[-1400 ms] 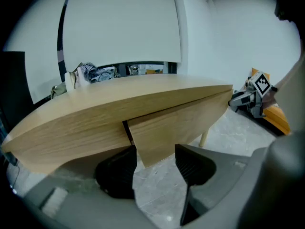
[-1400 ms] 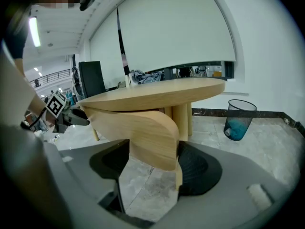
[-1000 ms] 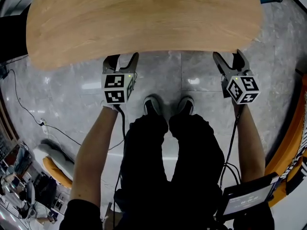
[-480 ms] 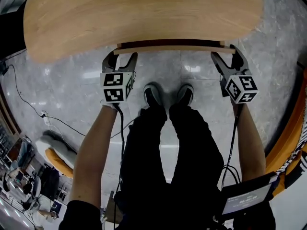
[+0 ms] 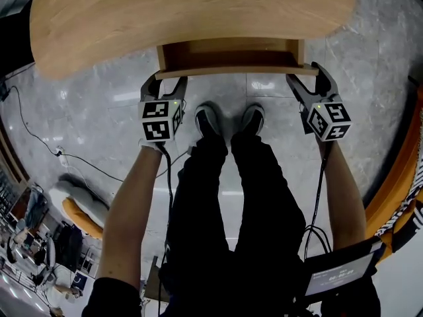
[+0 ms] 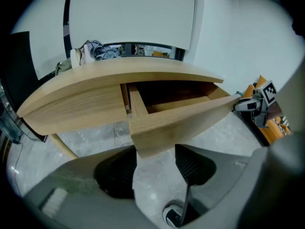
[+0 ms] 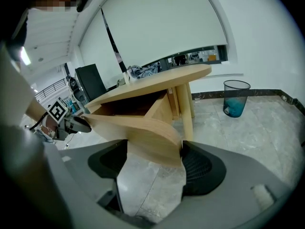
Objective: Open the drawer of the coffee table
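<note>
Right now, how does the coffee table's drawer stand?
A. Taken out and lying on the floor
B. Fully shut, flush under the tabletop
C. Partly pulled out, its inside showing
C: in the head view the drawer juts out from under the wooden tabletop, with its open inside in view behind the front panel.

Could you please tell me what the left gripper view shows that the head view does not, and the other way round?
Only the left gripper view shows the crumpled cloth on the table top and a slanted table leg. Only the head view shows the person's shoes and a cable on the floor. Both show the table top, the open drawer and the left gripper, the drawer's front corner between its open fingers.
</note>
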